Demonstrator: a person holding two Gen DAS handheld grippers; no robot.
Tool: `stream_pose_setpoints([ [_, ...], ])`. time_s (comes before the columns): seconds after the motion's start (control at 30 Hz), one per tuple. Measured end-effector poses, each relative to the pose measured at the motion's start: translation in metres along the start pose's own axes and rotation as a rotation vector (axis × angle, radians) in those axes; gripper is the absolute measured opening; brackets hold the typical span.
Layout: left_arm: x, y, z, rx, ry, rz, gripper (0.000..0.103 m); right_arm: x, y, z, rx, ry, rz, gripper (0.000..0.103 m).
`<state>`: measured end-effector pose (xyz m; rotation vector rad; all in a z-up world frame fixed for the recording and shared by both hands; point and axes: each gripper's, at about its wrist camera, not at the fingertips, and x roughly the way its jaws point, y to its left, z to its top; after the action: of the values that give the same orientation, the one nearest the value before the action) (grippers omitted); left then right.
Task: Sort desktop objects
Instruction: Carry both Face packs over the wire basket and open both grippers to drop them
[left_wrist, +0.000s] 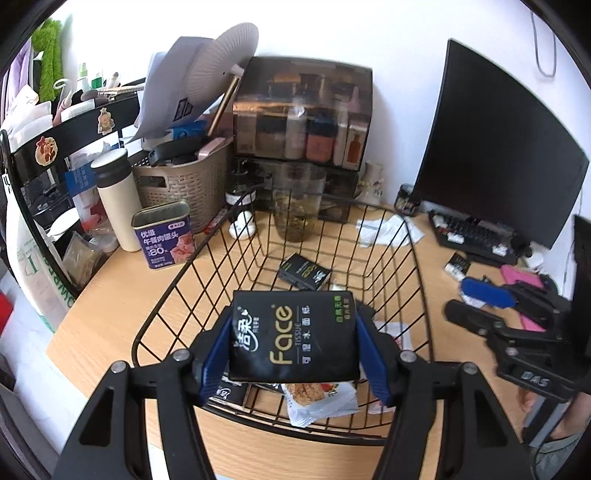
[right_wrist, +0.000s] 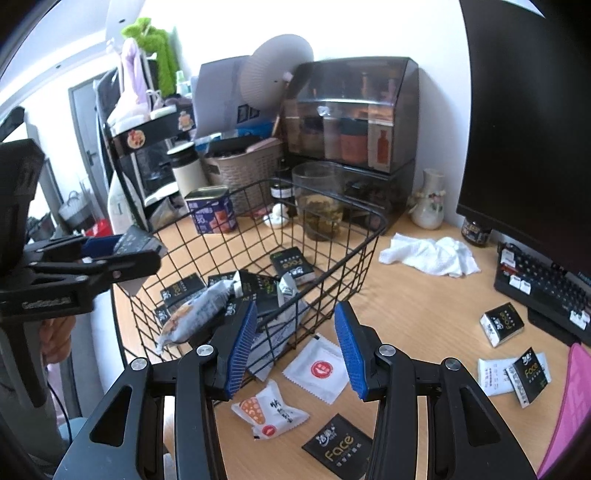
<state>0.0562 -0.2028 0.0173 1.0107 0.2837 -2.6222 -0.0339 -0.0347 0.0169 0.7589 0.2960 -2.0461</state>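
**Tissue pack held over the wire basket**

In the left wrist view, the left gripper (left_wrist: 293, 341) at lower centre is clenched on a black Face tissue pack (left_wrist: 293, 336), its blue pads pressing both sides, above the wire basket (left_wrist: 419, 258). In the right wrist view, the right gripper (right_wrist: 295, 349) at lower centre is released and grasps nothing, above a white sachet (right_wrist: 319, 371) on the desk (right_wrist: 424, 306).

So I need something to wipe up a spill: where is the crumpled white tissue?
In the right wrist view the crumpled white tissue lies on the desk right of the wire basket, between it and the keyboard.
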Motion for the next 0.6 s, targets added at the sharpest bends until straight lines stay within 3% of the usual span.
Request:
stream_pose_setpoints([
  [0.13, 0.001, -0.007, 0.001, -0.014, -0.019, -0.016, 0.072, -0.008, -0.013, -0.007, 0.017, 0.005, -0.019, 0.043],
  [0.27, -0.005, -0.028, 0.002, 0.037, -0.03, -0.056, 0.072, -0.017, -0.031, -0.014, 0.044, 0.005, -0.042, 0.043],
  [0.6, -0.017, -0.128, -0.006, 0.241, -0.017, -0.227, 0.073, -0.051, -0.083, -0.043, 0.144, 0.0, -0.135, 0.043],
])
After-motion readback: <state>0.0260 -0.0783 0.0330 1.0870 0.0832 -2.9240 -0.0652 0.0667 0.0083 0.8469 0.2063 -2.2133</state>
